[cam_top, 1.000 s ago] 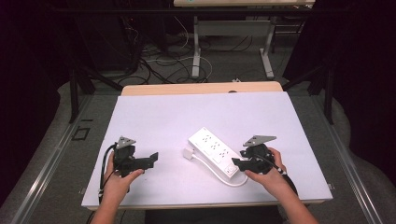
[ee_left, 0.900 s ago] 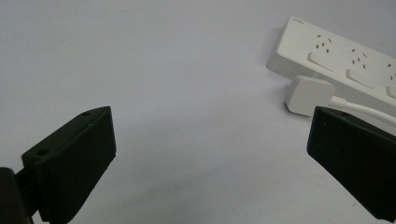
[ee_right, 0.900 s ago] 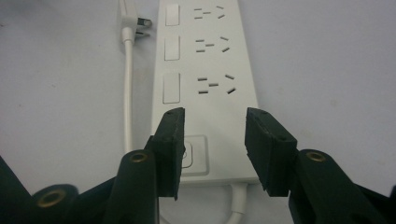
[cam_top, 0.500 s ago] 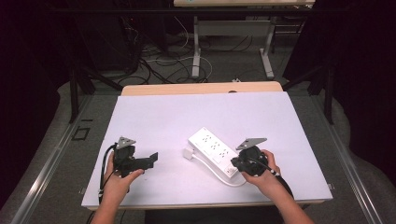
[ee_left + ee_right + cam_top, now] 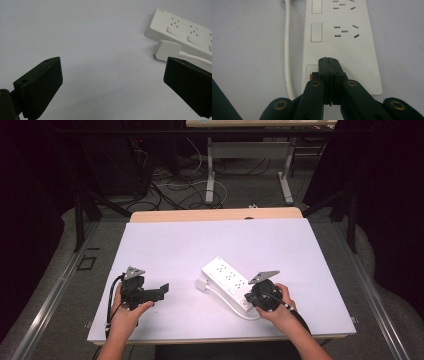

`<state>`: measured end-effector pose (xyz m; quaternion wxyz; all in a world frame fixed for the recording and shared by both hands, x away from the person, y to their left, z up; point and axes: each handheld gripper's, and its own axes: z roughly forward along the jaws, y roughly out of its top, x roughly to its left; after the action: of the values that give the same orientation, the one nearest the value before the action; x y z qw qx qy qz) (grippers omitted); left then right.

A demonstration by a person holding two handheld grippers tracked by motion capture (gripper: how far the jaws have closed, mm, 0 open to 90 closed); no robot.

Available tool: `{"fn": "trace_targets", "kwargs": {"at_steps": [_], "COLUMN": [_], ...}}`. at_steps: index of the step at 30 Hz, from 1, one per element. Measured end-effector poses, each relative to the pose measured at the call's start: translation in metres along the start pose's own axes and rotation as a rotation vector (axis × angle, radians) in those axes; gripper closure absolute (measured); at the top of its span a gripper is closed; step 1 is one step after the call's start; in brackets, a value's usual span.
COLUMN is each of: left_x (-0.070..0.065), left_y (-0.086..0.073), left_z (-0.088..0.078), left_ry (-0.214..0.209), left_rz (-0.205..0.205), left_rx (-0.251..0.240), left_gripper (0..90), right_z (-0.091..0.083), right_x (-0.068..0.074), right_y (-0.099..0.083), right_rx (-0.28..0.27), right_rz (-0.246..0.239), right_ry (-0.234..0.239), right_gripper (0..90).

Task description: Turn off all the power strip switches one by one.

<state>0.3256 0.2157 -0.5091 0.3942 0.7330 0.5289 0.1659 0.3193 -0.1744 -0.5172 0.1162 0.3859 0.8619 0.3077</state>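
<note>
A white power strip (image 5: 226, 276) lies slanted on the white table (image 5: 200, 240), its white plug (image 5: 201, 284) and cable beside it. My right gripper (image 5: 248, 300) hovers at the strip's near end. In the right gripper view its jaws (image 5: 328, 61) have just closed flat together with nothing between them, over the strip (image 5: 342, 37) next to a small red switch (image 5: 311, 75); whether they touch it I cannot tell. My left gripper (image 5: 162, 291) rests at the table's left, open. In the left gripper view its pads (image 5: 110, 72) stand wide apart, with strip (image 5: 180, 32) and plug (image 5: 166, 50) ahead to the right.
The strip's white cable (image 5: 287, 50) runs along its left side and loops near the table's front edge. Beyond the table's far edge stand the legs of another desk (image 5: 210, 165) and tangled floor cables (image 5: 165, 180). Dark curtains flank both sides.
My right gripper shifted slightly left onto the strip's near end and its jaws went from partly open to shut. The left gripper stayed put.
</note>
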Motion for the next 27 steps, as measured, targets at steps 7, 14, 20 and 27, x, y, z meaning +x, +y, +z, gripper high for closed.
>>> {"fn": "trace_targets", "kwargs": {"at_steps": [7, 14, 20, 27], "left_x": [0.0005, 0.0001, -0.0008, -0.0007], "left_y": [-0.0002, -0.0002, -0.0005, -0.0005], "left_z": [0.0, 0.0001, 0.0013, 0.0018], "left_ry": [0.001, 0.003, 0.0, -0.002], "left_rz": [0.004, 0.004, 0.0, 0.001], "left_rx": [0.004, 0.007, 0.005, 0.006], "left_gripper": [2.5, 2.7, 2.8, 2.9], "right_z": [0.0026, 0.0046, 0.0049, 0.0058], "right_x": [-0.0008, -0.0012, -0.001, -0.0012], "right_y": [-0.0007, -0.0016, -0.0017, -0.003], "right_rx": [0.02, 0.016, 0.021, 0.014], "right_rz": [0.02, 0.015, 0.007, 0.007], "right_ry": [0.013, 0.01, 0.018, 0.018], "right_gripper": [90.0, 90.0, 90.0, 90.0]}}
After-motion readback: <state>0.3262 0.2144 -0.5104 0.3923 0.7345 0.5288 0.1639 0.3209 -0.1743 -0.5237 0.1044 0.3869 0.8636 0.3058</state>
